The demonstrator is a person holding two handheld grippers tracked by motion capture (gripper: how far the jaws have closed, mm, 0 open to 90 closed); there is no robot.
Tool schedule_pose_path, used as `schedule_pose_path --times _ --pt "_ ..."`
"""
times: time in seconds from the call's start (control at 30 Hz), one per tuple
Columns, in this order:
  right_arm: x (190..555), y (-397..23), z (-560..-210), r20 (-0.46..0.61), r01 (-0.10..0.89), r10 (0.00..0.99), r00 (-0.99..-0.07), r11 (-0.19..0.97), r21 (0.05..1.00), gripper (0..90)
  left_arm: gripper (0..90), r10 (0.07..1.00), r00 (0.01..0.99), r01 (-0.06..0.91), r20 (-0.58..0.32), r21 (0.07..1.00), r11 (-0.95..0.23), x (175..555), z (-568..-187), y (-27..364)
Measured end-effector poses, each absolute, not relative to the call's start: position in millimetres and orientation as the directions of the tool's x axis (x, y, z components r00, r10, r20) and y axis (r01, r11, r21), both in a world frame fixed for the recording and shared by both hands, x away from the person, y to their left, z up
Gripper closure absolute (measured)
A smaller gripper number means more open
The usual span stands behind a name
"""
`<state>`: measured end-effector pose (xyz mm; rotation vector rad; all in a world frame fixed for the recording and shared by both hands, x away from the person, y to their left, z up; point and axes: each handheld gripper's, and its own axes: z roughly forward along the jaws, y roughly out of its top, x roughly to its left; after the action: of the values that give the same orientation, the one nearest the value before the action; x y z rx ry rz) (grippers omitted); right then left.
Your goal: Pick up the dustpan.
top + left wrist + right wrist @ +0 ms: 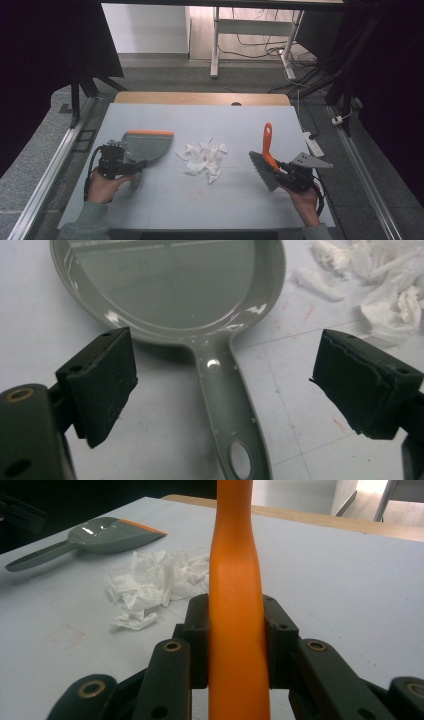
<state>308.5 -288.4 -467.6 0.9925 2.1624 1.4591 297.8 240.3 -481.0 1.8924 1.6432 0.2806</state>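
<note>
**Brush Held, Dustpan Lying Free**

The left tool [136, 165] is held low over the pale grey bench [165, 200]. Its two black jaws are spread wide apart, and nothing is pinched between them. The grey plastic dustpan with an orange front edge [146, 143] is seen lying flat on the bench. In the left gripper view, its long grey handle [225, 405] is seen between the open jaws of the left tool [220, 390], but it is not touched by either pad. The round scoop part is found just past the jaw tips.

The right tool [235, 640] is clamped on the orange plastic handle of the small hand brush [235, 580]. The handle is squeezed from both sides. In the high view, the grey bristles [262, 170] are seen just to the left of the right tool [280, 169].

A pile of torn white paper scraps [204, 159] is seen on the bench between the two tools, well apart from each.
</note>
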Motion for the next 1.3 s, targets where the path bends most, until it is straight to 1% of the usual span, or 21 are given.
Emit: schedule_pose_path --times 0.07,0.4,0.5,0.63,0.73,0.83,0.93,1.0,1.03,1.1,1.17,1.2,1.23,1.27,1.3 --pt "308 -288 -468 0.086 0.35 0.713 -0.696 0.232 0.908 69.6 11.3 0.949 0.201 0.834 -0.243 0.55 -0.036 299 -486 240" --pt "308 -287 -469 0.083 0.35 0.712 -0.698 0.238 0.906 69.6 10.2 0.954 0.174 0.873 -0.245 0.486 -0.035 307 -507 236" --pt "308 -286 -469 0.08 0.349 0.711 -0.699 0.241 0.906 69.6 10.8 0.957 0.168 0.879 -0.235 0.475 -0.038 310 -512 234" --pt "307 -285 -469 0.066 0.342 0.713 -0.698 0.25 0.906 69.6 13.9 0.958 0.17 0.881 -0.231 0.471 -0.043 311 -516 232" --pt "307 -285 -469 0.065 0.34 0.712 -0.699 0.25 0.907 69.6 15.7 0.958 0.158 0.877 -0.239 0.48 -0.025 312 -518 232" --pt "307 -285 -469 0.065 0.341 0.713 -0.698 0.251 0.906 69.6 19.6 0.958 0.153 0.875 -0.243 0.483 -0.018 312 -519 232" --pt "307 -285 -469 0.064 0.342 0.715 -0.696 0.252 0.905 69.6 21.0 0.958 0.151 0.878 -0.245 0.479 -0.016 313 -521 230" --pt "307 -284 -469 0.062 0.341 0.714 -0.697 0.254 0.905 69.6 25.5 0.954 0.154 0.882 -0.256 0.472 -0.016 315 -523 231" --pt "307 -284 -469 0.062 0.341 0.714 -0.697 0.254 0.905 69.6 25.5 0.951 0.155 0.885 -0.269 0.466 -0.013 315 -524 232" --pt "307 -284 -470 0.062 0.342 0.713 -0.699 0.257 0.904 69.6 28.9 0.948 0.153 0.886 -0.279 0.464 -0.007 315 -526 232" --pt "308 -284 -470 0.062 0.345 0.713 -0.698 0.259 0.902 69.6 33.6 0.947 0.152 0.883 -0.282 0.469 -0.002 315 -526 233" --pt "308 -284 -470 0.062 0.345 0.714 -0.698 0.259 0.902 69.6 33.6 0.944 0.151 0.881 -0.292 0.473 0.005 315 -526 234" --pt "308 -284 -470 0.061 0.346 0.714 -0.698 0.26 0.902 69.6 35.5 0.944 0.15 0.878 -0.293 0.478 0.008 315 -526 234" --pt "308 -284 -470 0.06 0.344 0.713 -0.699 0.261 0.902 69.6 38.8 0.945 0.149 0.877 -0.292 0.481 0.01 315 -526 234" --pt "308 -284 -470 0.06 0.344 0.713 -0.699 0.261 0.902 69.6 38.8 0.945 0.148 0.873 -0.292 0.487 0.014 315 -526 234"
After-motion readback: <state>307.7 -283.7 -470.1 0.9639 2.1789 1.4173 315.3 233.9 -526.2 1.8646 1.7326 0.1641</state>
